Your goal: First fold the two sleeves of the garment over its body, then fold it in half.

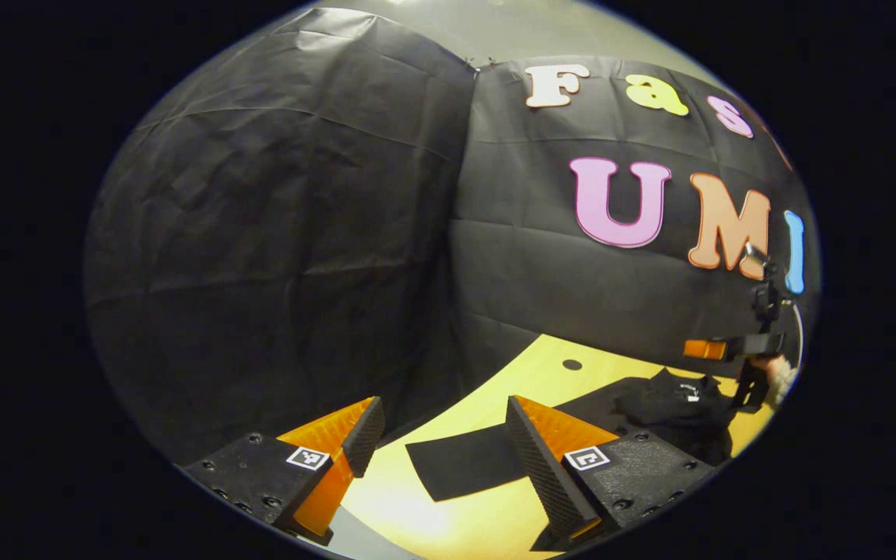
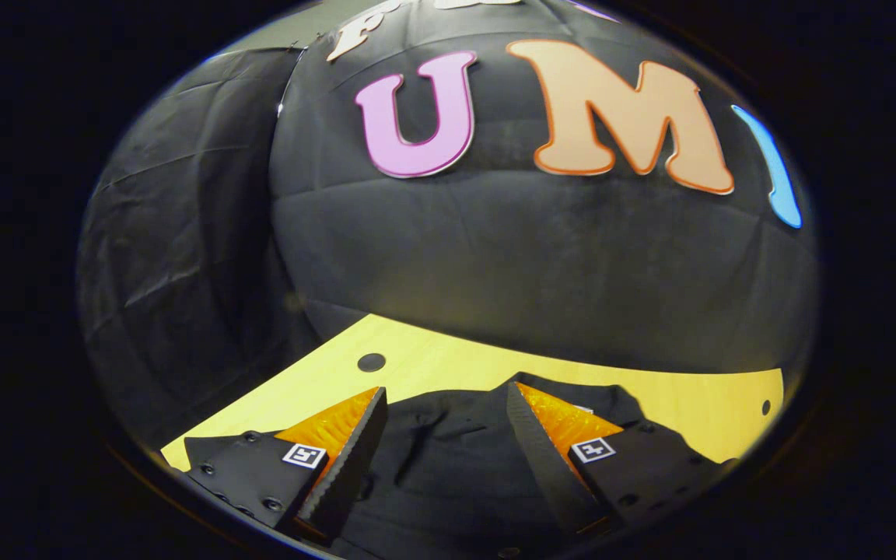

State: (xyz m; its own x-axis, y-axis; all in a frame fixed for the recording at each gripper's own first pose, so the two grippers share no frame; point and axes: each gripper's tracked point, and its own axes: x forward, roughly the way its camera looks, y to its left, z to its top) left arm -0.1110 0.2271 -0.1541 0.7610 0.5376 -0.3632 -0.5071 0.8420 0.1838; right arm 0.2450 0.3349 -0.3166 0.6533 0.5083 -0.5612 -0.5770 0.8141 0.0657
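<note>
A black garment point(image 1: 650, 408) lies on a yellow wooden table point(image 1: 526, 373); one flat sleeve point(image 1: 463, 463) stretches out toward the lower middle of the left gripper view. My left gripper point(image 1: 445, 424) hangs open above that sleeve's end, nothing between its fingers. In the right gripper view the garment's body point(image 2: 448, 459) spreads under and between the fingers, its collar point(image 2: 596, 408) near the far side. My right gripper point(image 2: 444, 412) is open just above the cloth. The right gripper point(image 1: 736, 348) and the hand point(image 1: 776, 375) holding it also appear far right in the left gripper view, over the garment.
The table has a small dark hole point(image 2: 371, 362) at left and another point(image 2: 765, 406) at right in the right gripper view; one hole point(image 1: 572, 364) shows in the left gripper view. Black cloth walls close the booth behind and to the left.
</note>
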